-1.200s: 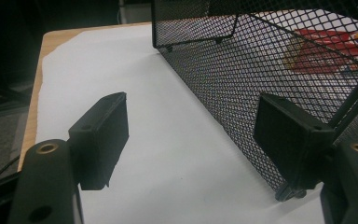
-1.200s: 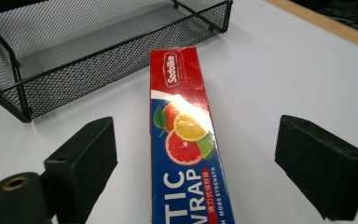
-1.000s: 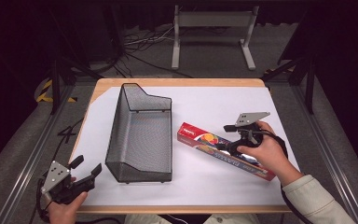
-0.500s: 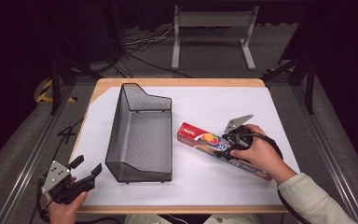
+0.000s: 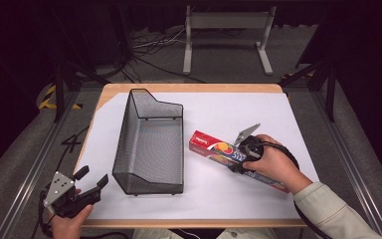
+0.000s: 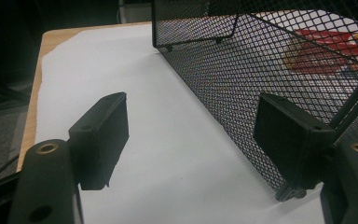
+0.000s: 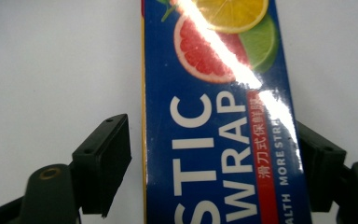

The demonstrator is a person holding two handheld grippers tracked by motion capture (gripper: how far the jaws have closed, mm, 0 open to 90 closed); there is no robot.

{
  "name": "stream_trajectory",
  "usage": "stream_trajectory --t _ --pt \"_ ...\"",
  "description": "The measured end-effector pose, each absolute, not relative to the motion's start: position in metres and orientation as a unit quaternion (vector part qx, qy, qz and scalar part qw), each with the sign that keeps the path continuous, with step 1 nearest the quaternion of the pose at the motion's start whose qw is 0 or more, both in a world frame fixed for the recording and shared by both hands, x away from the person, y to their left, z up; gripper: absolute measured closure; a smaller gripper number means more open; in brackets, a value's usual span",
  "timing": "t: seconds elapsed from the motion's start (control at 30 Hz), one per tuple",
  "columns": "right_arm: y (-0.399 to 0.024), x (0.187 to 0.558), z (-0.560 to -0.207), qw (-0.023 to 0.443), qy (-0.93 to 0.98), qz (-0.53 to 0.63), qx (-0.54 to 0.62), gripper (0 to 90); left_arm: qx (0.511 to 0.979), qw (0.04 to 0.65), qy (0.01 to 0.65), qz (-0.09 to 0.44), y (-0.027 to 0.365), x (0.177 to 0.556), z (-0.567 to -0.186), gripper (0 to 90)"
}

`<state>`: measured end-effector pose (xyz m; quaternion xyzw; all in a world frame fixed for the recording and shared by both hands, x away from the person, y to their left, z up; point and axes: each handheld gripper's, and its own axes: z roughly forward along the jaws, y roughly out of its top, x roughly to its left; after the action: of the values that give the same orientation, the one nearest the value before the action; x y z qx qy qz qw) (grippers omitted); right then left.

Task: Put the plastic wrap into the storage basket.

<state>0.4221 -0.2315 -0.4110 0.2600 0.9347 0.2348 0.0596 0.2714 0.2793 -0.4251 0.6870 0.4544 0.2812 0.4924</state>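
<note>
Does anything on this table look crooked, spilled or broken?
Nothing is spilled or broken. The long blue plastic-wrap box lies diagonally on the white sheet, askew to the straight-set black wire-mesh basket; the right tongs straddle it.

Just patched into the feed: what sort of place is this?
Likely a lab or studio set up for recording: a paper-covered table ringed by dark curtains, loose cables on the floor, and a metal stand behind.

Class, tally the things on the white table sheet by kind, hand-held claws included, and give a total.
Black mesh basket: 1
Plastic wrap box: 1
Hand-held claws: 2, the left claw and the right claw
Total: 4
</note>
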Motion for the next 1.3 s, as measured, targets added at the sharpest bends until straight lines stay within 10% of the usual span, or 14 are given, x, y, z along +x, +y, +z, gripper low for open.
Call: stream_trajectory --t 0.47,1.3 --pt "-0.228 0.423 -0.413 0.077 0.953 0.167 0.240 39.1 0.686 0.491 0.455 0.283 0.280 0.270 -0.425 27.1" --pt "-0.235 0.406 -0.366 0.078 0.921 0.263 0.275 40.1 0.684 0.493 0.456 0.284 0.279 0.270 -0.425 27.1"
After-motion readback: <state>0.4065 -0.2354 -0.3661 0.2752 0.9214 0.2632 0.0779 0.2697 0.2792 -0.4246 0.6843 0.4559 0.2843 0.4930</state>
